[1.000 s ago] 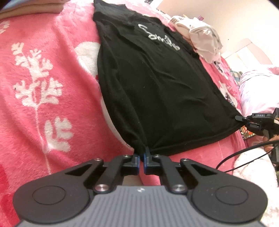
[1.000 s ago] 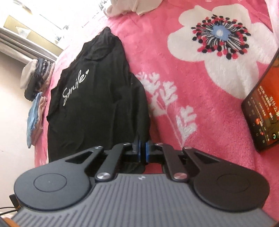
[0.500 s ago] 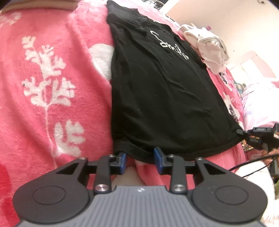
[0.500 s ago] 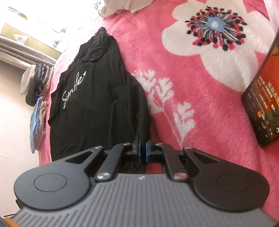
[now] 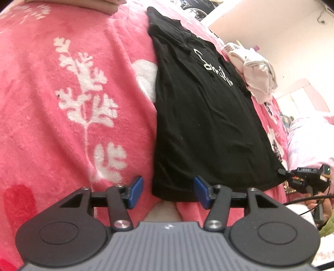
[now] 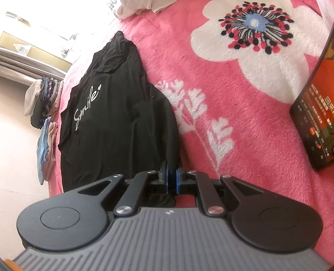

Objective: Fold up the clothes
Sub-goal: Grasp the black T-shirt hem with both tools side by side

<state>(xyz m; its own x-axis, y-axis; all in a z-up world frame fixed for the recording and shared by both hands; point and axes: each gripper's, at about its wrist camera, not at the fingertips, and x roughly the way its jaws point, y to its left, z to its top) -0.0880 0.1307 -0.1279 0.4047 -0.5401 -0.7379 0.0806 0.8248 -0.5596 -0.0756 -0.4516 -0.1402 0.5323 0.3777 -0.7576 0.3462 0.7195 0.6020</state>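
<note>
So, left wrist view first: the left gripper (image 5: 168,192) has its blue-padded fingers (image 5: 136,191) spread wide apart, gripping nothing. The bottom hem corner of the black t-shirt (image 5: 204,125) sits right in front of the gap between them, lying loose on the pink floral blanket (image 5: 62,125). The shirt is laid out lengthwise away from the camera, with the white "Smile" script up near the far end. Just past its far right edge there's a crumpled pale garment (image 5: 256,77). Over on the right, the right gripper (image 5: 281,172) pokes into view at the shirt's other bottom corner, touching the fabric.

Right wrist view: the right gripper (image 6: 171,180) has its fingers (image 6: 166,180) squeezed nearly together, and black cloth from the shirt's hem is pinched between them, with a bit bunched up below the pads. The black t-shirt (image 6: 117,125) stretches away up the blanket (image 6: 229,73), "Smile" print readable on its left half. A phone (image 6: 315,116) with its screen lit lies on the blanket well to the right. At the left edge of the bed there's a stack of folded clothes (image 6: 44,116). More pale clothes (image 6: 142,6) sit at the top.
</note>
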